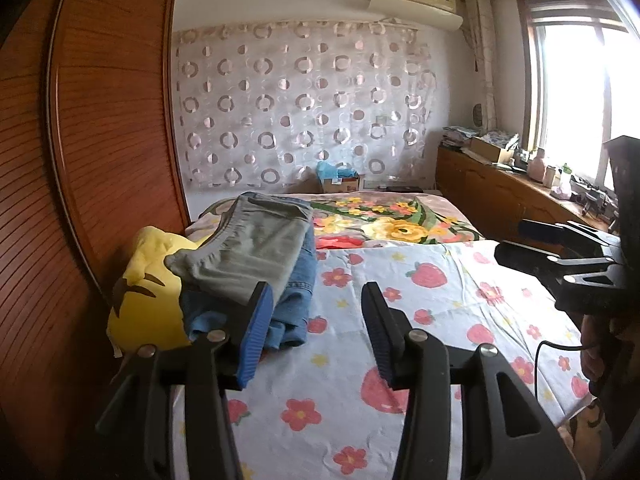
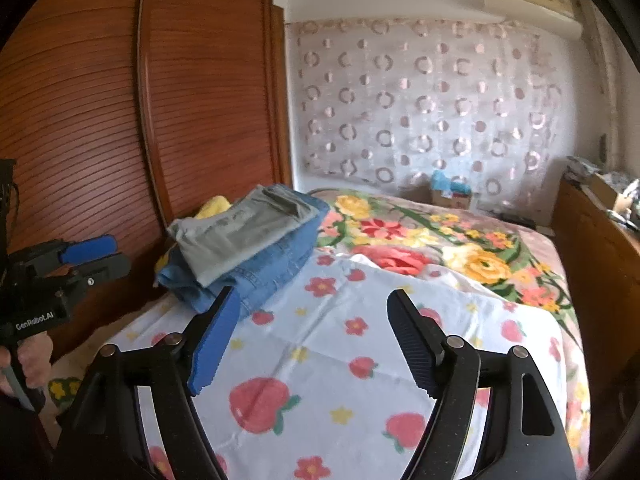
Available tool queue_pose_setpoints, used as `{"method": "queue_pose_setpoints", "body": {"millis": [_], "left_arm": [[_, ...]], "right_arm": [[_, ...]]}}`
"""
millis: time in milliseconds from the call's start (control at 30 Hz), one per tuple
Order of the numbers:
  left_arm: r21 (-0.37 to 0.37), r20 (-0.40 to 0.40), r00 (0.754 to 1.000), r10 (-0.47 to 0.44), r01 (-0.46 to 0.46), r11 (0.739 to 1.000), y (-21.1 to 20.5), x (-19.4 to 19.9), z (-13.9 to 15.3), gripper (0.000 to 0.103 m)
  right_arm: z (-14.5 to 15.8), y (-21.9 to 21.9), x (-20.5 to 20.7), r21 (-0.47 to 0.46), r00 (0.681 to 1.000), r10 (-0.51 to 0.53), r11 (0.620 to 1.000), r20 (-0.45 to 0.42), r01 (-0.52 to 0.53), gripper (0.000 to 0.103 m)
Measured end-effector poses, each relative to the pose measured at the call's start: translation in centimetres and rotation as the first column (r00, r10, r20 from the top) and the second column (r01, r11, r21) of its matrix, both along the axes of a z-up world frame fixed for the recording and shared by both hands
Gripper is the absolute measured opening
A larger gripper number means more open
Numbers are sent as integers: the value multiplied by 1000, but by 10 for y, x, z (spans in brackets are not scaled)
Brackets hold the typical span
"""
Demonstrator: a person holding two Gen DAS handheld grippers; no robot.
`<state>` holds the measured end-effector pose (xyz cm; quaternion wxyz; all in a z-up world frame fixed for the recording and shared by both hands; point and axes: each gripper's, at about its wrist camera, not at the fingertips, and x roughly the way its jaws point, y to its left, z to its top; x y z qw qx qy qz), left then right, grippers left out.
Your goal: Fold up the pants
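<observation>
Both the left hand-held gripper [image 1: 316, 320] and the right hand-held gripper [image 2: 312, 332] hover released and empty over the strawberry sheet [image 1: 400, 320], so the step looks like fetching: next, reach left to the stacked grey-green pants [image 1: 248, 248] atop jeans [image 1: 298, 280].

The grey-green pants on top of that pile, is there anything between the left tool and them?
Nothing visible. The grey-green pants lie topmost on the folded jeans, beside a yellow cushion. The left tool is open, facing them across bare strawberry sheet.
</observation>
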<state>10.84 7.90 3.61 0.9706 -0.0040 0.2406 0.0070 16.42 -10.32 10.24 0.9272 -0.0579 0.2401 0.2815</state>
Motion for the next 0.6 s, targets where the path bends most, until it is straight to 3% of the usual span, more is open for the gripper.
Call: {"method": "queue_pose_setpoints", "body": {"millis": [600], "left_arm": [[-7, -29, 998, -53, 53, 999, -49, -34, -10, 48]], "right_arm": [[-1, -64, -71, 27, 987, -158, 987, 15, 158, 82]]}}
